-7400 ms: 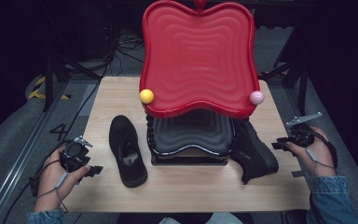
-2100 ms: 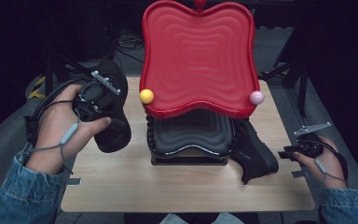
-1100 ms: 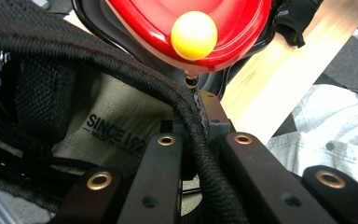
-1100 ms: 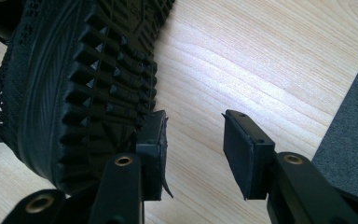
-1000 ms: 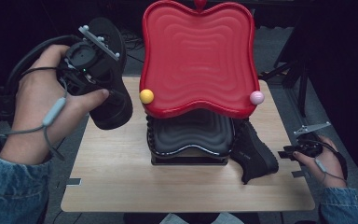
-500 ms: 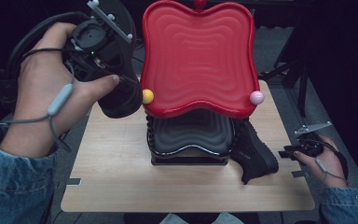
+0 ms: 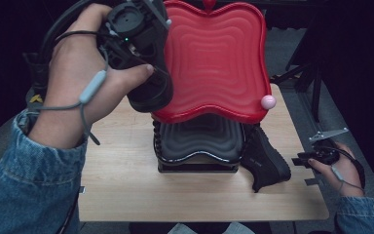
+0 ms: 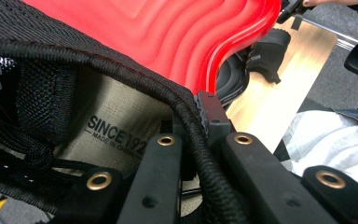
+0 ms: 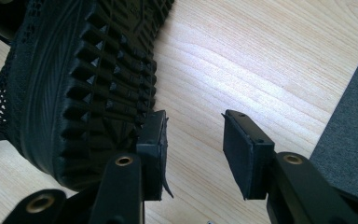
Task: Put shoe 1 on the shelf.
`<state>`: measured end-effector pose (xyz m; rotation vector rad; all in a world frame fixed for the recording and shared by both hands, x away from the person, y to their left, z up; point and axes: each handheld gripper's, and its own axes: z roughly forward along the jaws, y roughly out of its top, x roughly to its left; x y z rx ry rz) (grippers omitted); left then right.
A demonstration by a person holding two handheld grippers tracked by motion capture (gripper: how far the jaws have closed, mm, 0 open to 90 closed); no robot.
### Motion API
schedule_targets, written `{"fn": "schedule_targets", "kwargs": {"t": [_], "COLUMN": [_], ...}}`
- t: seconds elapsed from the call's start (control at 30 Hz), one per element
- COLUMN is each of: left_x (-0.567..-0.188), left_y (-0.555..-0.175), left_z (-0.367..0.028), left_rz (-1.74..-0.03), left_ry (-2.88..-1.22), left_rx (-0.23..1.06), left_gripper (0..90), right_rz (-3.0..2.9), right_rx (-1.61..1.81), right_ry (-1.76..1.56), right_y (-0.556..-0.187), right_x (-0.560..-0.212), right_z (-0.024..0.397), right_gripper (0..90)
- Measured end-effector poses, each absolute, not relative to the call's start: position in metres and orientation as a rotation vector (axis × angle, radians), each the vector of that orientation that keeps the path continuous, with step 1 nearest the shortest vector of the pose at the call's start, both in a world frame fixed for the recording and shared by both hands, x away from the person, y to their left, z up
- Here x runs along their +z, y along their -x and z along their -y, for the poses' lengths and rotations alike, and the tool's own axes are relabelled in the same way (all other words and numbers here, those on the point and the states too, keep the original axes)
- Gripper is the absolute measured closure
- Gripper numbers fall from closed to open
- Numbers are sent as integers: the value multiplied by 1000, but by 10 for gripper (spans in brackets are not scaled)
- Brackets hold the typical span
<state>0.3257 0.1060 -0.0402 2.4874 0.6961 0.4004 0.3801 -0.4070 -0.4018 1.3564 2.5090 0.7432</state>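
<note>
The work surface is a light wooden table (image 7: 126, 185) standing on grey floor covering, with the room behind it dark and black stands and cables visible at the far side. At the table's centre a black ribbed rack tier (image 7: 197, 141) carries a red wavy apple-shaped tier (image 7: 214, 58) above it, with a pink ball (image 7: 268, 102) at that tier's right corner. The left gripper (image 7: 131, 29) is raised at far left, in front of the red tier's left edge, with a black shoe (image 7: 151, 90) hanging from it. The left gripper view shows what the high view cannot: the jaws clamped tight on the shoe's corded collar rim (image 8: 186, 116), with a beige insole (image 8: 112, 126) printed "SINCE 192…" inside. A second black shoe (image 7: 265, 158) lies on its side at near right, against the rack. The right gripper (image 7: 304, 158) rests at the right table edge beside it. The right gripper view shows its jaws standing apart with bare wood between them, the left pad (image 9: 154, 144) just beside the shoe's studded sole (image 9: 98, 79); contact cannot be confirmed.
</note>
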Motion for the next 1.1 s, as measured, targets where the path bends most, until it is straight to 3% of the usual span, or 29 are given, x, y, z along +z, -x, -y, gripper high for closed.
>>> {"fn": "schedule_targets", "kwargs": {"t": [0.73,1.1], "left_x": [-47,-55], "left_y": [-361,-375], "left_z": [-47,-33], "left_rz": [-571,-624], "left_ry": [-2559,-2588], "left_rx": [365,447], "left_gripper": [877,875], "right_rz": [-2489,-2480], "right_rx": [750,733], "right_ry": [-1369,-1398], "right_y": [-365,-355], "right_x": [-401,-403], "right_z": [412,421], "right_gripper": [607,607]}}
